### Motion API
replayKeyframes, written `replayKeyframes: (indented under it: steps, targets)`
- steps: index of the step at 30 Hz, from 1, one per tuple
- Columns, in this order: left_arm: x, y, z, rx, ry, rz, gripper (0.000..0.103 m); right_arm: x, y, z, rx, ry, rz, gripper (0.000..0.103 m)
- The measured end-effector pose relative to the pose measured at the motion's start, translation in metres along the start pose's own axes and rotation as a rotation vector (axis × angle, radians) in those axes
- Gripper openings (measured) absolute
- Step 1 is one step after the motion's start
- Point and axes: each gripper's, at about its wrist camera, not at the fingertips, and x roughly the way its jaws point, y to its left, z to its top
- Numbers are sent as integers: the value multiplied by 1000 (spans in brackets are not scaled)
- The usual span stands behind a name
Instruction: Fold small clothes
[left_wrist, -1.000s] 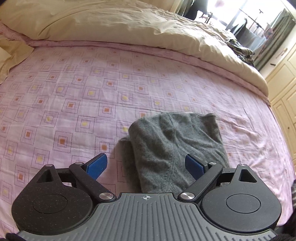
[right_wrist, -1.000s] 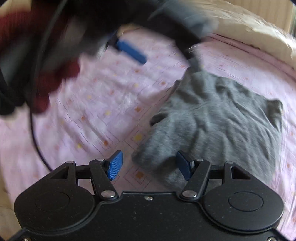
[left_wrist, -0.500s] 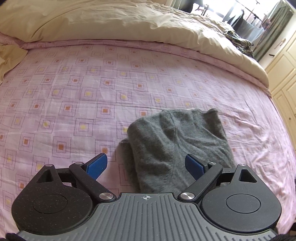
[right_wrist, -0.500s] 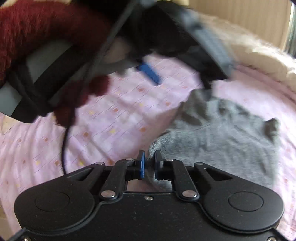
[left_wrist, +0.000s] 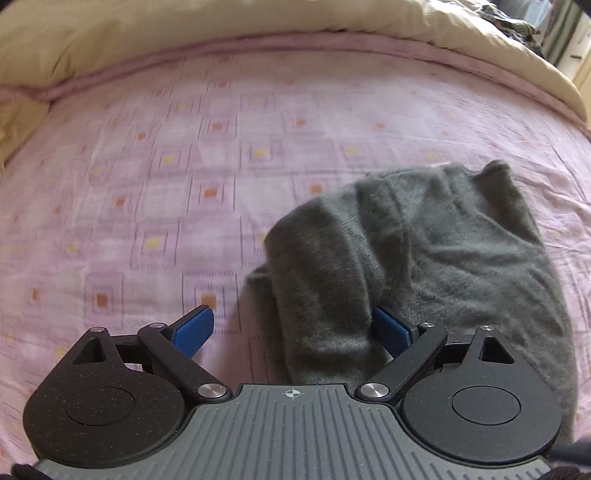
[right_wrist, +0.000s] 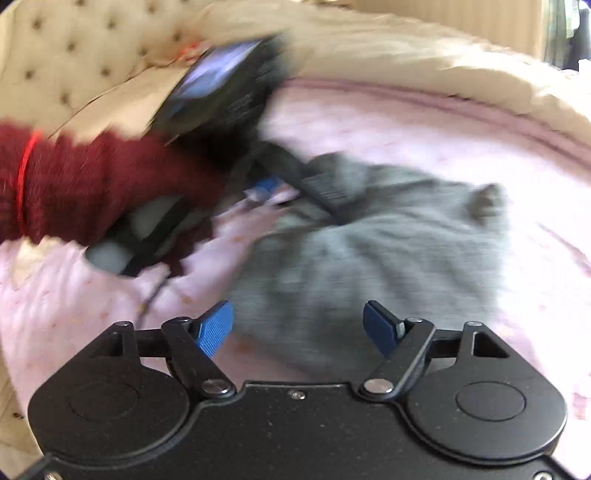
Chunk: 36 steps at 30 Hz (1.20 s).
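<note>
Pink patterned bedsheet (left_wrist: 184, 177), cream duvet (left_wrist: 258, 22) behind, grey garment (left_wrist: 424, 251) between both wide-open, empty tools

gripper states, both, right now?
Left gripper: open, straddling a fold of the grey garment, not clamped.
Right gripper: open, holding nothing.

Ahead and left of the left hand-held gripper (left_wrist: 291, 328), pink bed sheet (left_wrist: 155, 177) lies bare up to the cream duvet (left_wrist: 258, 18) ridge; grey folded garment (left_wrist: 443, 251) fills the space ahead-right, lying between its open fingers. Ahead-left of the right hand-held gripper (right_wrist: 298, 325), a red sleeve (right_wrist: 92, 188) blocks passage; sheet to its right is bare.
</note>
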Motion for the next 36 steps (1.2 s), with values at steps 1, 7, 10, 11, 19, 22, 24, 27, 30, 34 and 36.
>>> replayKeyframes:
  steps: [1, 7, 10, 11, 19, 22, 24, 27, 30, 34, 36]
  targets:
    - [1, 6, -2, -26, -5, -18, 96, -5, -10, 2, 18, -16, -14, 85]
    - [1, 19, -6, -62, -10, -55, 98, -1, -72, 26, 81, -61, -62, 96]
    - [4, 26, -5, -96, -2, -76, 101, 19, -99, 40, 106, -50, -31, 96]
    - [4, 26, -4, -101, 0, -79, 102, 27, -107, 44, 121, -39, -14, 96]
    - [7, 23, -4, -111, 2, -100, 102, 83, -150, 67, 237, 97, -38, 96]
    - [6, 24, -4, -115, 5, -106, 102, 78, -161, 67, 305, 70, -57, 96]
    - [5, 26, -2, -130, 13, -117, 102, 63, -165, 61, 365, 20, -45, 96]
    - [2, 33, 0, -183, 26, -149, 102, 34, -169, 41, 439, -29, -32, 97]
    - [-2, 37, 0, -222, 32, -170, 102, 13, -174, 20, 500, -35, -23, 98]
    - [-15, 38, -14, -267, 48, -231, 102, 2, -182, -1, 569, -16, -15, 100]
    - [-25, 35, -27, -277, 34, -257, 102, 3, -186, -3, 592, -10, -3, 100]
